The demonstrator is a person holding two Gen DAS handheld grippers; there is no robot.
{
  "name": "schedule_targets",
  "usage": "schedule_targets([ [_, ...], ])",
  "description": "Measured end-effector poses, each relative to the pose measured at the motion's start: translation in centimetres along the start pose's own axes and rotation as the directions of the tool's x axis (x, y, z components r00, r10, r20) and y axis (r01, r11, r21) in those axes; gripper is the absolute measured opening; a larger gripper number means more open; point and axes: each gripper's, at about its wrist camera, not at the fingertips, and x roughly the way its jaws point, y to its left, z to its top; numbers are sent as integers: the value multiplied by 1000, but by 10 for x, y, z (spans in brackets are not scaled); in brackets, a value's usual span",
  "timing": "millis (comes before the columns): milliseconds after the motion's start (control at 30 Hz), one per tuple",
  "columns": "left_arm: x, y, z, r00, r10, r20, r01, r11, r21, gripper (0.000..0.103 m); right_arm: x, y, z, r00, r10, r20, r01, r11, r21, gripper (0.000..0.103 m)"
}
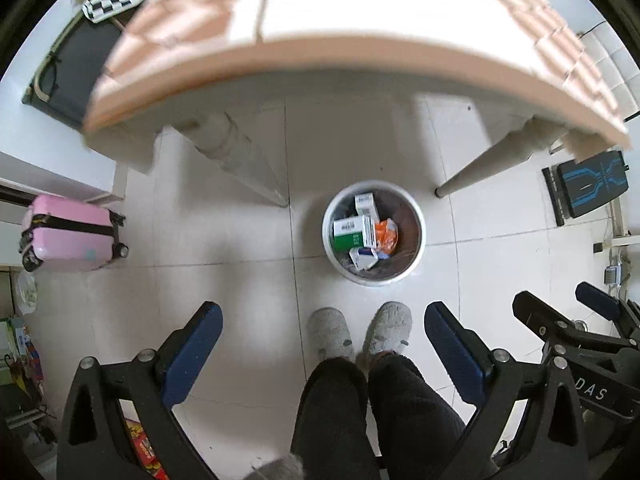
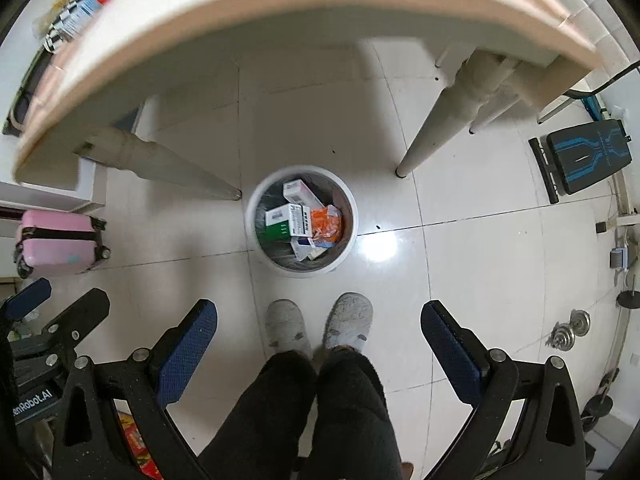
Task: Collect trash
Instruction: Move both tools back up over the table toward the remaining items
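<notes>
A round white trash bin stands on the tiled floor below the table's front edge. Inside lie several cartons, among them a green-and-white box, plus an orange wrapper. My left gripper hangs open high above the floor with nothing between its blue pads. My right gripper is open and empty too, beside the left one. Each gripper shows at the edge of the other's view: the right gripper and the left gripper.
A person's grey slippers and dark trouser legs stand just short of the bin. The table overhangs, its legs flanking the bin. A pink suitcase is left, a black-and-blue bench and dumbbell plates right.
</notes>
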Motion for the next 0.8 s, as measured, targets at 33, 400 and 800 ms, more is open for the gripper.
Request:
schedule_targets([
  [33,-13,3,3,1000,-3,13,3,1000,-1,103,-19,2,0,1000,5,8,-5,1000,6,103],
  [400,-99,38,92,977,42,207,-17,992,-123,103,-148,2,78,989,105,100,-112,991,72,103],
  [800,-68,69,249,883,439,165,-370,869,-327,103,-120,19,337,991,97,93,-95,995,-29,103],
])
